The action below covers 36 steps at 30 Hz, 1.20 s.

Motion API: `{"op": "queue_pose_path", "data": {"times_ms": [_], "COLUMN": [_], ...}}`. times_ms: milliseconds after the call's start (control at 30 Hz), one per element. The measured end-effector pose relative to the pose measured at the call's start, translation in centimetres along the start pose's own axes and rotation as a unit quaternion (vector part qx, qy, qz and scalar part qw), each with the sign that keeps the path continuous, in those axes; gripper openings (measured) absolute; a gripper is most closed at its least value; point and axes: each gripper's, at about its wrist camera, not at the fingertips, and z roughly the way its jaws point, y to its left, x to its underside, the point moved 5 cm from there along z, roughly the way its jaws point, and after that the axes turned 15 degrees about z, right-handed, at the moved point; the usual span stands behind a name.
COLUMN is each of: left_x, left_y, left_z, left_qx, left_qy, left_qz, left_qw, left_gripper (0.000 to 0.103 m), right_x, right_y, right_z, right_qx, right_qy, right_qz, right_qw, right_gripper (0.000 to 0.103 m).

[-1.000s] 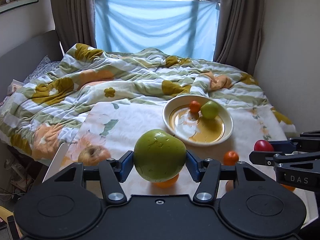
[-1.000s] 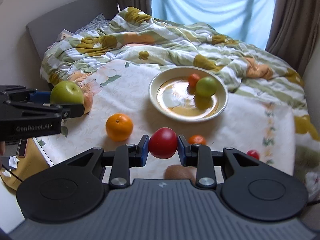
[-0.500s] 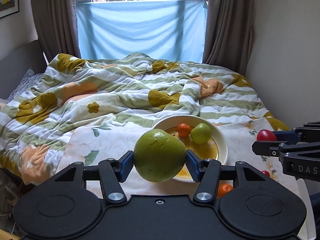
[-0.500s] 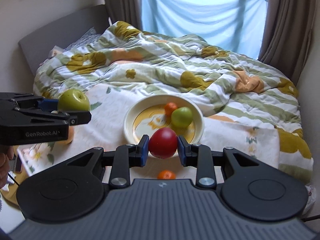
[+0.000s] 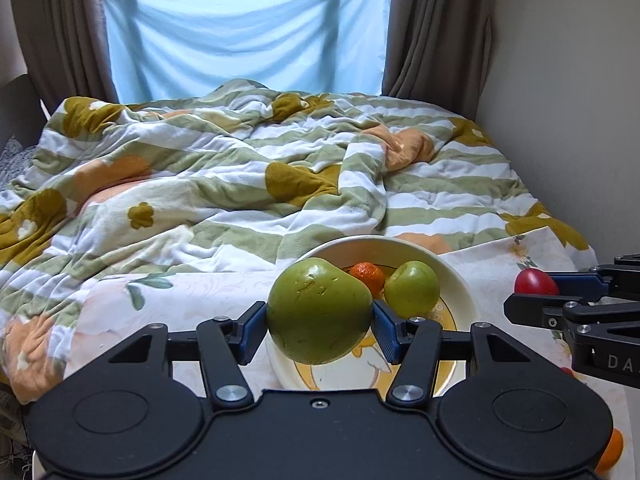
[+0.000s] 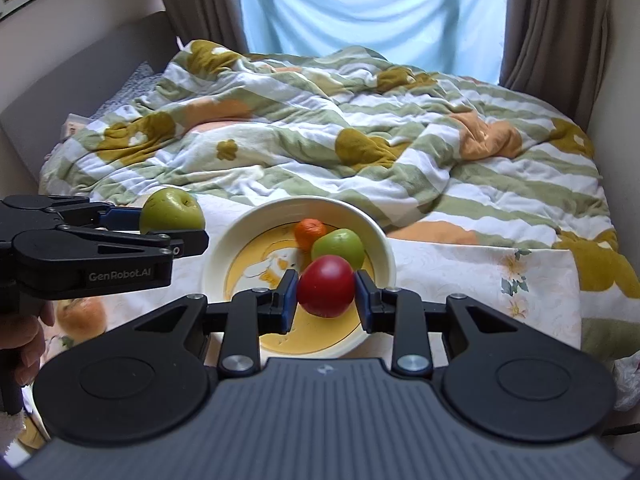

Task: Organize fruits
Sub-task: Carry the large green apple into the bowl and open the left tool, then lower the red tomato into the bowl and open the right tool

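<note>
My left gripper (image 5: 320,322) is shut on a big green apple (image 5: 316,304) and holds it in the air over the near left part of the cream plate (image 5: 460,284). A small orange (image 5: 366,274) and a small green apple (image 5: 412,290) lie in the plate. My right gripper (image 6: 326,298) is shut on a red fruit (image 6: 326,284), hanging over the plate (image 6: 240,232) just in front of the small orange (image 6: 310,232) and small green apple (image 6: 340,246). Each gripper shows at the edge of the other's view.
The plate rests on a floral cloth (image 6: 480,272) at the foot of a bed with a rumpled striped quilt (image 5: 240,168). A pale orange fruit (image 6: 80,316) lies left of the plate, another orange (image 5: 612,452) near right. A hand (image 6: 20,344) grips the left handle. A wall rises on the right.
Both grippers have moved forward with their fruits and now hang over the plate. The loose fruits on the cloth have slipped below and out of view.
</note>
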Motion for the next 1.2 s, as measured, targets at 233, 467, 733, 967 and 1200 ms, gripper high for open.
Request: {"op": "queue_pose_path", "data": {"times_ms": [233, 467, 733, 967, 1200], "left_x": [-0.6, -0.3, -0.1, -0.8, 0.0], "left_y": [0.2, 0.0, -0.5, -0.3, 0.2], "left_z": [4.5, 7.7, 8.7, 6.5, 3.8], "left_qx": [0.02, 0.038, 0.039, 0.015, 0.018], "left_qy": [0.02, 0.046, 0.056, 0.028, 0.029], "left_qz": [0.022, 0.039, 0.055, 0.09, 0.085], "left_qw": [0.9993, 0.9974, 0.9962, 0.9955, 0.9958], "left_gripper": [0.06, 0.06, 0.063, 0.103, 0.103], "right_x": [-1.0, -1.0, -1.1, -1.1, -1.2], "right_y": [-1.1, -2.1, -2.9, -2.8, -2.9], "right_z": [2.8, 4.5, 5.3, 5.0, 5.0], "right_qx": [0.016, 0.036, 0.051, 0.062, 0.064], "right_qy": [0.007, 0.015, 0.02, 0.017, 0.015], "right_qz": [0.015, 0.024, 0.035, 0.034, 0.033], "right_qw": [1.0, 0.999, 0.998, 0.997, 0.997], "right_gripper": [0.045, 0.045, 0.045, 0.045, 0.045]}}
